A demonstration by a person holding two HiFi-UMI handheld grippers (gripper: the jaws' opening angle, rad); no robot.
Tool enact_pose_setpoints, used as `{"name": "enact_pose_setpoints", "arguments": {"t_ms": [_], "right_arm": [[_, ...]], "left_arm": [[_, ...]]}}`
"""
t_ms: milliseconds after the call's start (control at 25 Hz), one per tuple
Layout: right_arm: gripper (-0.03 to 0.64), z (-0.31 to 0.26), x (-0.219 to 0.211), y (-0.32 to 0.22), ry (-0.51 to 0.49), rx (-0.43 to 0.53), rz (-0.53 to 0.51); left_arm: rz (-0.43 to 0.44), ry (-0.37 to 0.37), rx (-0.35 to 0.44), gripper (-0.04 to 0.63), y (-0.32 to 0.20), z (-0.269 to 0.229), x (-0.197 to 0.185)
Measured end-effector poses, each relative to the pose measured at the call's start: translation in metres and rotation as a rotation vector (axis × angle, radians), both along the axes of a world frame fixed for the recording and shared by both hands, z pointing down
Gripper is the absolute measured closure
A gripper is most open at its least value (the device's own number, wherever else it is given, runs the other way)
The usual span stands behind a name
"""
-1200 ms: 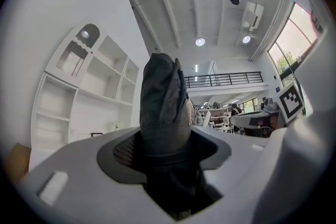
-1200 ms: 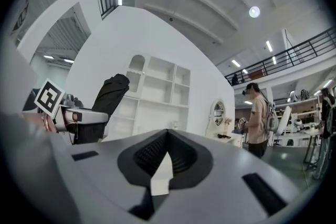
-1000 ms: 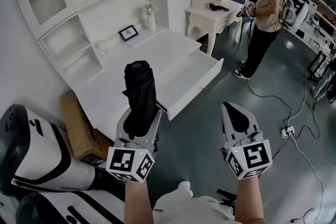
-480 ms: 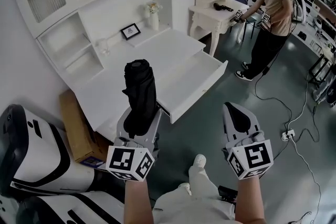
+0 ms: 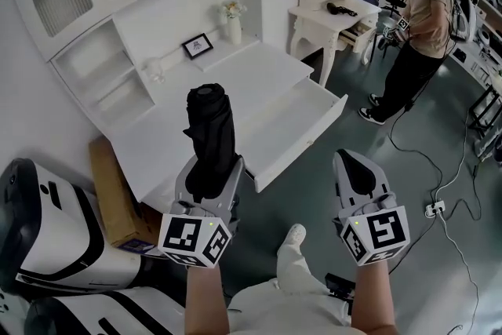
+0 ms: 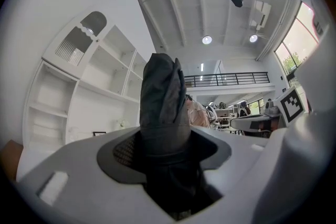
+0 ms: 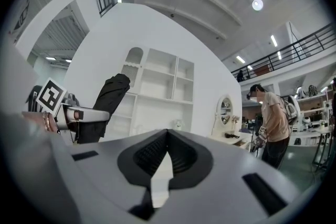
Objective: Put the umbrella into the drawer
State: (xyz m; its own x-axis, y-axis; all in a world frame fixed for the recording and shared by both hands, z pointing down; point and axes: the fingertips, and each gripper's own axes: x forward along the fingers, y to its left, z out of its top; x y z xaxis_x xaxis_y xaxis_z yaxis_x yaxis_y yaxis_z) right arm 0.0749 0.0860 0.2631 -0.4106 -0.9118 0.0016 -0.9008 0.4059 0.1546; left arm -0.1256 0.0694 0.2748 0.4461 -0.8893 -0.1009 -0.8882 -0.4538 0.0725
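Note:
A folded black umbrella [image 5: 210,133] stands upright in my left gripper [image 5: 210,169], whose jaws are shut on its lower part. In the left gripper view the umbrella [image 6: 163,102] fills the gap between the jaws and rises above them. Ahead of it, the white desk [image 5: 235,74] has its wide drawer [image 5: 302,143] pulled open, with nothing visible inside. My right gripper [image 5: 354,169] hovers over the floor to the right of the drawer, shut on nothing. In the right gripper view its jaw tips [image 7: 167,136] meet, and the umbrella [image 7: 107,102] shows to the left.
A person [image 5: 420,4] stands at the back right beside a small white vanity table [image 5: 333,16]. A picture frame [image 5: 197,45] and a vase [image 5: 233,27] stand on the desk. A cardboard box [image 5: 114,192] and a white-and-black shell [image 5: 47,231] lie at the left. Cables and a power strip [image 5: 434,208] are on the floor.
Both grippers have moved closer to the desk, and the umbrella stays gripped. My foot has stepped forward. The person at the back has shifted to the right.

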Motion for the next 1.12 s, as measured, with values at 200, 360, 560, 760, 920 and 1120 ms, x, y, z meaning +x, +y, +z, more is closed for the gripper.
{"name": "enact_pose_setpoints", "arguments": {"t_ms": [200, 360, 560, 760, 920, 1120], "right_arm": [[0.611, 0.007, 0.009, -0.035, -0.002, -0.009, -0.017], [0.611, 0.006, 0.018, -0.069, -0.008, -0.013, -0.025], [0.611, 0.010, 0.022, -0.113, -0.005, -0.016, -0.046], [0.611, 0.013, 0.032, -0.158, -0.007, -0.026, -0.059], [0.611, 0.014, 0.044, -0.195, -0.006, -0.029, -0.060], [0.611, 0.019, 0.056, -0.240, -0.013, -0.039, -0.062]], "left_arm": [[-0.012, 0.000, 0.000, 0.339, -0.033, 0.002, 0.008], [-0.022, -0.003, -0.003, 0.339, -0.063, 0.001, 0.014], [-0.036, -0.008, -0.011, 0.339, -0.105, 0.003, 0.019], [-0.041, -0.023, -0.017, 0.339, -0.148, 0.003, 0.030], [-0.044, -0.032, -0.028, 0.339, -0.184, 0.006, 0.042], [-0.048, -0.039, -0.044, 0.339, -0.226, 0.012, 0.055]]}}
